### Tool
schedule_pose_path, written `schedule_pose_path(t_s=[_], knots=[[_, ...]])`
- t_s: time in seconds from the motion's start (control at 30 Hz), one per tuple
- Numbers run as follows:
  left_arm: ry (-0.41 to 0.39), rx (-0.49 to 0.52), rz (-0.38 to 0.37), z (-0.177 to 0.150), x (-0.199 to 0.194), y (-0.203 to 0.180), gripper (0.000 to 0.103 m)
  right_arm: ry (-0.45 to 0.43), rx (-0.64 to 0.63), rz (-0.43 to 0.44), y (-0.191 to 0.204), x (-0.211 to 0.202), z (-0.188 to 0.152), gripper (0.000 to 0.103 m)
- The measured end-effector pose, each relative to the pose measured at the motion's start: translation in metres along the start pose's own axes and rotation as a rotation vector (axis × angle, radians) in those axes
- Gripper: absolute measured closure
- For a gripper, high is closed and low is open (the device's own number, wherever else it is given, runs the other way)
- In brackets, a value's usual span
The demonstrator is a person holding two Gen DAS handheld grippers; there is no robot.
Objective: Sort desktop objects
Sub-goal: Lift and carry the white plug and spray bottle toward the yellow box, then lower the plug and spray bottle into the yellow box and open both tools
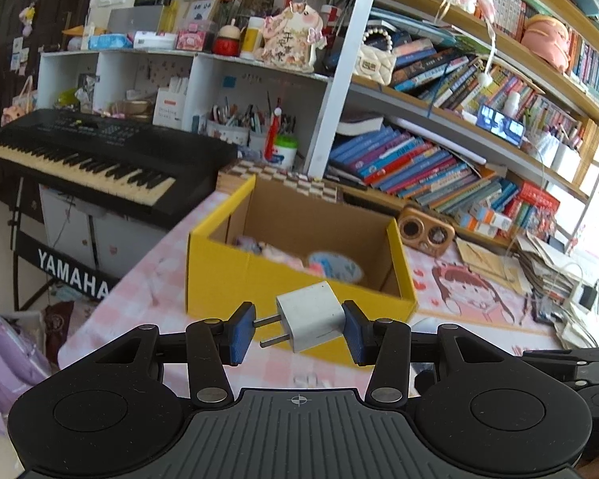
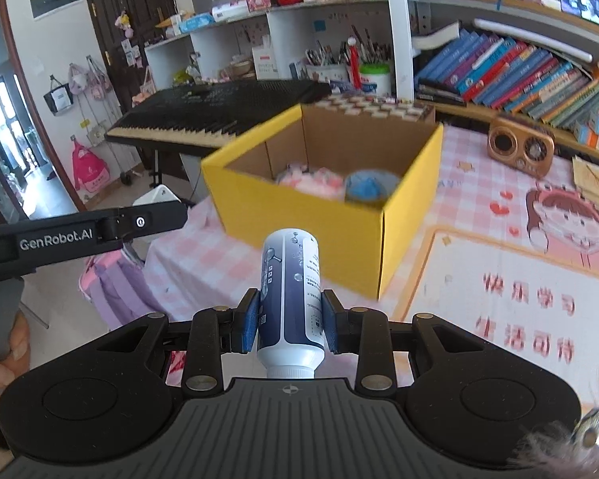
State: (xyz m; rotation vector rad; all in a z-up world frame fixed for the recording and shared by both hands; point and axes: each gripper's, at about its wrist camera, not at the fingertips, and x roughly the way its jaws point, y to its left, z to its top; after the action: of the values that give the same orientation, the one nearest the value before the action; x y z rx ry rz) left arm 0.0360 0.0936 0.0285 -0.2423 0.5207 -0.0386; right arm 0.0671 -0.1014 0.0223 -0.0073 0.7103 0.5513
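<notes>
My left gripper [image 1: 299, 329] is shut on a white plug charger [image 1: 311, 321], its two prongs pointing left against the left pad. It hangs just before the near wall of an open yellow cardboard box [image 1: 259, 275]. My right gripper [image 2: 290, 321] is shut on a blue-and-white bottle [image 2: 291, 299], cap toward the camera, held above the table short of the same box [image 2: 331, 219]. Inside the box lie pink soft items [image 2: 315, 177] and a round blue item [image 2: 369, 185].
A pink checked cloth [image 2: 479, 183] and a cartoon desk mat [image 2: 519, 299] cover the table. A brown retro radio [image 2: 521, 147] stands at the back right under bookshelves. A Yamaha keyboard [image 1: 100, 159] stands left of the table. The left gripper's body [image 2: 80, 231] shows in the right wrist view.
</notes>
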Motion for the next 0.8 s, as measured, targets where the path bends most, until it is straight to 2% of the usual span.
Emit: schedule_pose_path(t_s=[0.2, 0.47, 0.63, 0.8], knots=[[-0.040, 0.010, 0.035, 0.029, 0.026, 0.001, 0.058, -0.041, -0.010, 0.014, -0.020, 0.021, 0.041, 0.073], [-0.036, 0.039, 0.086, 0.062, 0.085, -0.002, 0.058, -0.073, -0.061, 0.030, -0.051, 0.062, 0.097, 0.073], [0.009, 0.062, 0.115, 0.077, 0.125, -0.004, 0.058, -0.040, -0.097, 0.047, -0.067, 0.097, 0.123, 0.073], [0.099, 0.122, 0.129, 0.085, 0.169, -0.009, 0.058, 0.020, -0.156, 0.048, -0.076, 0.138, 0.140, 0.073]])
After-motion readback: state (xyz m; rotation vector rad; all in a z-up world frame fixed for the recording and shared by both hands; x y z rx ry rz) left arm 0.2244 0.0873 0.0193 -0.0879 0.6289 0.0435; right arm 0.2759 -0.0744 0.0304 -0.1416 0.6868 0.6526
